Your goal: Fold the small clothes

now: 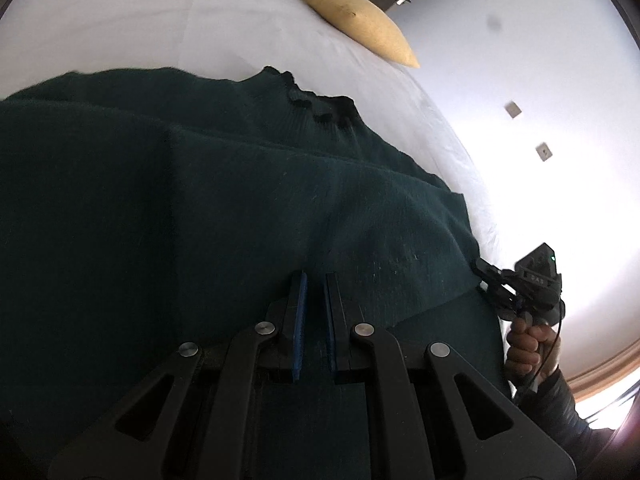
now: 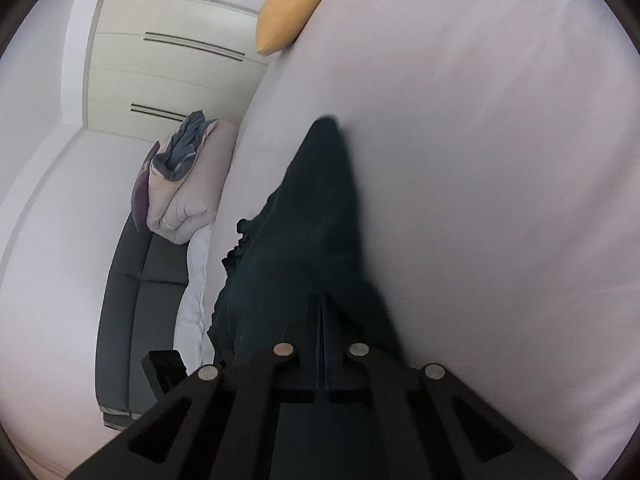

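Observation:
A dark green knitted sweater (image 1: 200, 200) lies spread over the white bed (image 1: 160, 20), its ruffled collar towards the far side. My left gripper (image 1: 316, 278) is shut on a fold of the sweater, with dark cloth in the narrow gap between its blue pads. At the sweater's right edge, my right gripper (image 1: 482, 269) pinches the cloth, with a person's hand (image 1: 528, 344) on its handle. In the right wrist view the right gripper (image 2: 322, 298) has its fingers pressed together on the sweater (image 2: 316, 208), which stretches away from it across the bed (image 2: 480, 160).
A yellow pillow (image 1: 360, 20) (image 2: 292, 4) lies at the far end of the bed. Beside the bed stands a grey sofa (image 2: 136, 292) with a bundle of bedding (image 2: 188, 184) on it. A white wardrobe (image 2: 168, 80) is behind.

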A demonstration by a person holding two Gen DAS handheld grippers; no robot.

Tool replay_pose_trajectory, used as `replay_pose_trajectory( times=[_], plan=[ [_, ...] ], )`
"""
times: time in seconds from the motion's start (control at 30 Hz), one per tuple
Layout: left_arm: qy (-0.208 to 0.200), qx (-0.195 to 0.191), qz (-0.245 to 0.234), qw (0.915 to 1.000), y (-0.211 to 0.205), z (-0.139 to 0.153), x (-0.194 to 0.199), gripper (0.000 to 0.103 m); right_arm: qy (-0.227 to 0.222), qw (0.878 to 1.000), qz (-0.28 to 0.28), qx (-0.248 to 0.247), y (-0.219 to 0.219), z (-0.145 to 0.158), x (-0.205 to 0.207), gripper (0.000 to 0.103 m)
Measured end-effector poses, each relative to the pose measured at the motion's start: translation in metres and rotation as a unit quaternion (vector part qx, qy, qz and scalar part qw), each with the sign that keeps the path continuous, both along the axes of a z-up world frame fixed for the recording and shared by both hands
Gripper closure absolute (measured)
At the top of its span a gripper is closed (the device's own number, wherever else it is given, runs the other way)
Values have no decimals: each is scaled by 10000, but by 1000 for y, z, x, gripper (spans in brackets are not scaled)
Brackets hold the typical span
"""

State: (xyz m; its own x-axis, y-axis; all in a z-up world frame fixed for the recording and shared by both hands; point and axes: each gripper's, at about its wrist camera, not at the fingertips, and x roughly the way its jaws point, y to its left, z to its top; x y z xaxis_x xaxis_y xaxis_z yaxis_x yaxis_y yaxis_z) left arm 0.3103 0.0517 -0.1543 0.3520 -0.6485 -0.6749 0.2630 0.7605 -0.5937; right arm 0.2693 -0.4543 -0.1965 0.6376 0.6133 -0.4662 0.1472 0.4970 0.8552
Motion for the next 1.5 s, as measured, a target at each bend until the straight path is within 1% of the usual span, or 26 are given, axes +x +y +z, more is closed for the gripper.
replay_pose_trajectory(
  times=[0.03,0.07,0.1,0.17,0.2,0.3,0.37,0.4,0.43,0.47,0.5,0.53,0.57,0.63,0.67,0.7,0.77,0.83,0.93,1.0,1.07,1.13,1.2,1.27,1.4,1.5],
  plan=[
    [19,-66,35,10000,-1,-2,-1,95,3,9997,-69,-233,-4,9,-4,100],
    [32,-165,72,9998,1,-4,-1,95,-84,9992,-119,-374,-6,21,-7,82],
    [34,-211,82,9997,4,-10,-7,95,-201,9989,-155,-389,-7,29,-8,57],
    [31,-319,101,9994,6,-14,-8,95,-555,9974,-222,-405,-6,52,-2,39],
    [20,-333,106,9994,5,-16,-7,95,-655,9969,-155,-397,-3,57,7,34],
    [-74,-324,110,9994,7,-18,-10,95,-792,9955,366,-377,21,63,41,34],
    [-103,-411,103,9990,19,-23,-13,95,-559,9962,581,-341,33,45,64,34],
    [-84,-487,110,9987,21,-26,-13,95,-200,9971,568,-466,35,26,76,42],
    [-62,-540,124,9984,27,-26,-14,95,-151,9974,530,-473,33,16,81,53],
    [-30,-598,164,9981,30,-28,-14,95,-226,9978,448,-427,28,10,83,72],
    [-27,-633,183,9978,32,-28,-15,95,-227,9992,253,-196,14,3,81,82],
    [-56,-638,198,9978,32,-29,-16,95,-197,9998,75,2,4,0,79,82],
    [-111,-611,225,9978,33,-28,-19,95,-240,9996,-121,35,-5,2,74,81],
    [-172,-594,258,9978,33,-27,-20,95,-401,9970,-558,-359,-15,17,61,63],
    [-193,-625,281,9975,35,-29,-22,95,-453,9959,-666,-418,-15,24,55,43],
    [-194,-650,295,9973,35,-29,-22,95,-546,9951,-702,-421,-11,32,49,32],
    [-201,-647,304,9972,38,-28,-25,95,-860,9946,-409,-405,5,47,47,32],
    [-244,-601,309,9974,37,-27,-26,95,-946,9944,114,-450,30,52,54,31],
    [-277,-577,321,9974,38,-24,-29,95,-494,9949,590,-654,53,30,70,28],
    [-220,-672,372,9968,42,-23,-29,95,-477,9953,440,-721,40,14,67,61],
    [-137,-727,557,9957,56,-21,-38,95,-403,9991,102,-126,14,6,54,63],
    [-38,-747,741,9944,72,-20,-49,95,-318,9980,-278,-474,-2,14,37,59],
    [-13,-678,948,9932,90,-16,-65,95,-372,9932,-573,-944,-17,34,8,33],
    [31,-474,1212,9915,112,-14,-86,95,-667,9909,-657,-967,-27,52,-21,30],
    [239,-523,1712,9836,153,-8,-118,95,-887,9873,-566,-1189,-21,76,-75,26],
    [-4,-318,1806,9830,166,21,-155,94,-1082,9798,-199,-1670,0,89,-116,22]
  ],
)
